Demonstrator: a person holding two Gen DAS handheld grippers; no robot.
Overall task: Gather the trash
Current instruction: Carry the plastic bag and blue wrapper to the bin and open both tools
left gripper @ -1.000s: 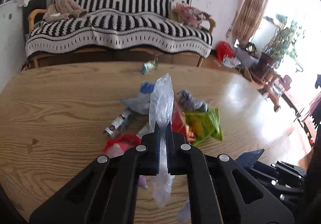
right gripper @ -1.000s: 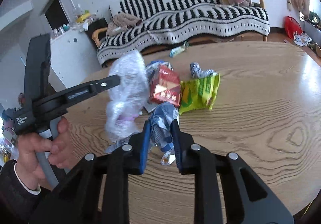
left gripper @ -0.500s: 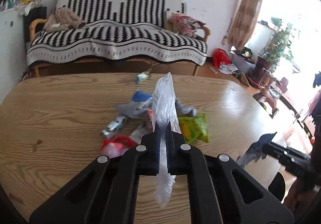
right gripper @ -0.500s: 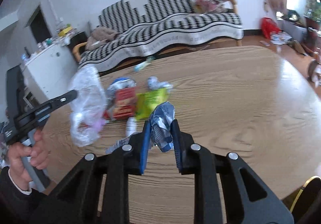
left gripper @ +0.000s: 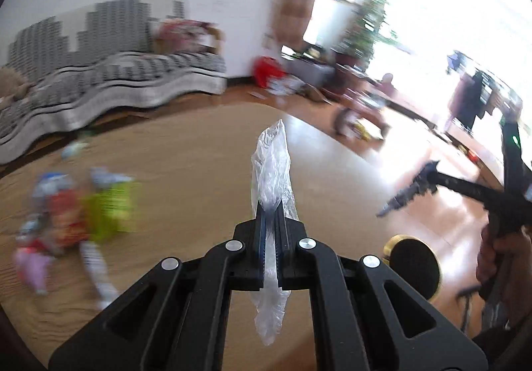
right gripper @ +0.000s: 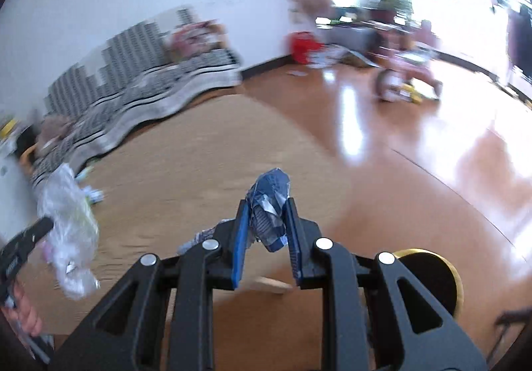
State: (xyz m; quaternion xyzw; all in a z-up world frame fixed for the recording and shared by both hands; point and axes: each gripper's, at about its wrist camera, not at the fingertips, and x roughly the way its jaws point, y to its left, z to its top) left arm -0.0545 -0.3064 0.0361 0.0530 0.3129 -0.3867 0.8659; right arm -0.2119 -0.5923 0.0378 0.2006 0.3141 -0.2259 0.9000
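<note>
Now both loads are travelling off the tabletop's right edge: the left hand-held gripper is pinching a clear plastic bag, the right hand-held gripper is clamping a crumpled blue wrapper. Next probably calls for finding a bin, none clearly showing.

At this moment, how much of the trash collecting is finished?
Nothing looks binned yet. In hand: the left gripper is shut on a clear plastic bag, the right gripper on a crumpled blue wrapper. Left: a pile of wrappers on the table.
</note>
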